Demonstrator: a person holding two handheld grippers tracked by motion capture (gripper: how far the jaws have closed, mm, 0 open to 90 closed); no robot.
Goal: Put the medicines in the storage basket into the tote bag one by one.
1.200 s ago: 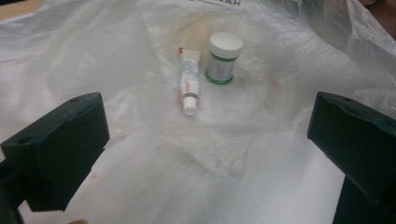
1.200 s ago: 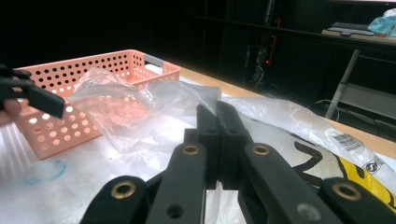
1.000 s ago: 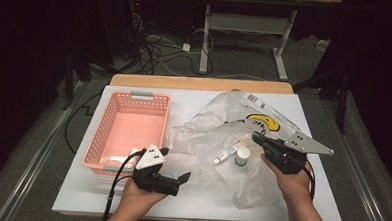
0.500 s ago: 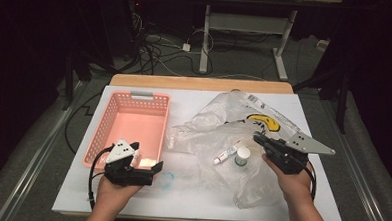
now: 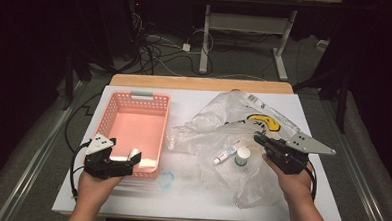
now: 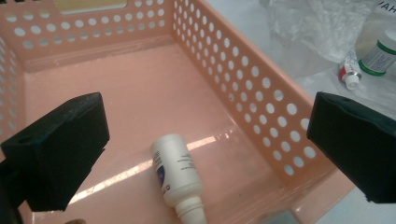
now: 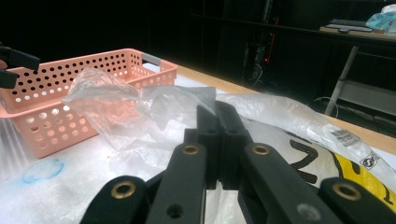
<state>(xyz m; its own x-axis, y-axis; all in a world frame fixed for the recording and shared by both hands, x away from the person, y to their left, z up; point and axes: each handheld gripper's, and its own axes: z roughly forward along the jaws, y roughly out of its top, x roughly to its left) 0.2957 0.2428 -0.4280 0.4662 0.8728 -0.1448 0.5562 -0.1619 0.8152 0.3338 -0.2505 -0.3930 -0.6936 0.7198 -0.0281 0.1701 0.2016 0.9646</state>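
My left gripper (image 5: 128, 160) hangs over the near end of the pink basket (image 5: 107, 117), jaws wide open. In the left gripper view a small white bottle (image 6: 177, 175) lies on its side on the floor of the basket (image 6: 261, 93), below the left gripper (image 6: 208, 114), and neither pad touches it. That bottle (image 5: 133, 154) shows as a white patch in the high view. My right gripper (image 5: 259, 139) is shut, with its tips at the edge of the crumpled clear plastic bag (image 5: 218, 116). Its black jaws (image 7: 217, 112) meet in front of the bag (image 7: 107, 93); I cannot tell whether film is pinched.
On the bag lie a small white tube with a red end (image 5: 225, 154) and a white bottle with a green band (image 5: 242, 155), also seen past the basket wall as the tube (image 6: 349, 74) and the bottle (image 6: 380, 53). A blue mark (image 5: 167, 179) is on the white tabletop (image 5: 190, 200).
My left gripper has moved left from the table beside the bag to the basket's near end. The right gripper has stayed where it was.
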